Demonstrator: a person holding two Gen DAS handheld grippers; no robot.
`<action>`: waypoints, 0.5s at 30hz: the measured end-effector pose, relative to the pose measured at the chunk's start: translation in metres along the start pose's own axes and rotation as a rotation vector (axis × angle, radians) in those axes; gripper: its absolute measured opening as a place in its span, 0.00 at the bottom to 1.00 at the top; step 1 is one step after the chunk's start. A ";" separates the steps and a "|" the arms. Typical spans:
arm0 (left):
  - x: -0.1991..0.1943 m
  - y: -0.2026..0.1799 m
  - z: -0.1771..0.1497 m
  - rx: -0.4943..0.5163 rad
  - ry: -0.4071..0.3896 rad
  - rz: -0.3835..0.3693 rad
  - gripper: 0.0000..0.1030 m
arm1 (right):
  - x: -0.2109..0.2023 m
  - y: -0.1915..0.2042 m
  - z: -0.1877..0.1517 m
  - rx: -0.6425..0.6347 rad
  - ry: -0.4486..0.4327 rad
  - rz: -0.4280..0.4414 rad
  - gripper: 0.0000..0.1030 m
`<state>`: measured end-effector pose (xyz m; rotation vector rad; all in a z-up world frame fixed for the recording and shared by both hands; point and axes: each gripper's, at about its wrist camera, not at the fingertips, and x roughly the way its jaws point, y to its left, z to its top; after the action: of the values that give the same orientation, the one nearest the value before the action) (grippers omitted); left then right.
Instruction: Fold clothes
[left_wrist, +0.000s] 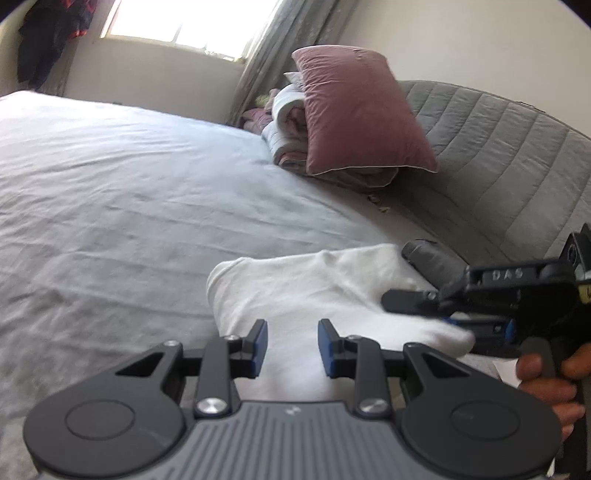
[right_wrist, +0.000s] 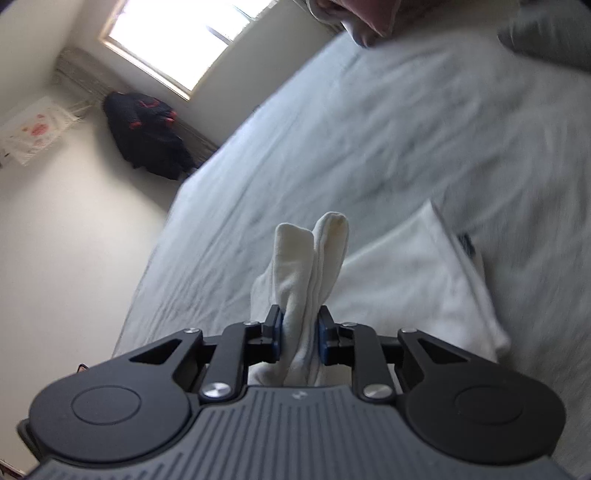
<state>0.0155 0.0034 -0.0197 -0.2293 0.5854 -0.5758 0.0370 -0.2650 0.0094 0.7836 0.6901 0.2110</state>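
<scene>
Your right gripper (right_wrist: 298, 338) is clamped on a bunched fold of the white garment (right_wrist: 406, 280), two cloth ends sticking up past its pads while the rest lies spread on the bed (right_wrist: 332, 129). Your left gripper (left_wrist: 293, 347) hovers over the same white garment with its jaws apart and nothing between them. From the left wrist view, the right gripper comes in from the right edge, beside the grey headboard (left_wrist: 498, 158). A pink pillow (left_wrist: 358, 110) leans on folded bedding near the headboard.

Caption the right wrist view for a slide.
Right gripper shut on white socks, above a folded white garment on the bed sheet.
</scene>
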 end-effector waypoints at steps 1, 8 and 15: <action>0.002 -0.002 -0.001 0.006 -0.003 -0.007 0.28 | -0.003 -0.005 0.002 0.004 -0.007 -0.003 0.21; 0.018 -0.029 -0.012 0.103 0.027 -0.033 0.28 | -0.010 -0.053 0.007 0.044 -0.006 -0.044 0.21; 0.028 -0.048 -0.028 0.203 0.043 -0.001 0.32 | -0.015 -0.063 0.000 -0.039 0.036 -0.168 0.25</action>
<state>-0.0027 -0.0534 -0.0381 -0.0262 0.5640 -0.6380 0.0207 -0.3156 -0.0275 0.6817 0.7797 0.0863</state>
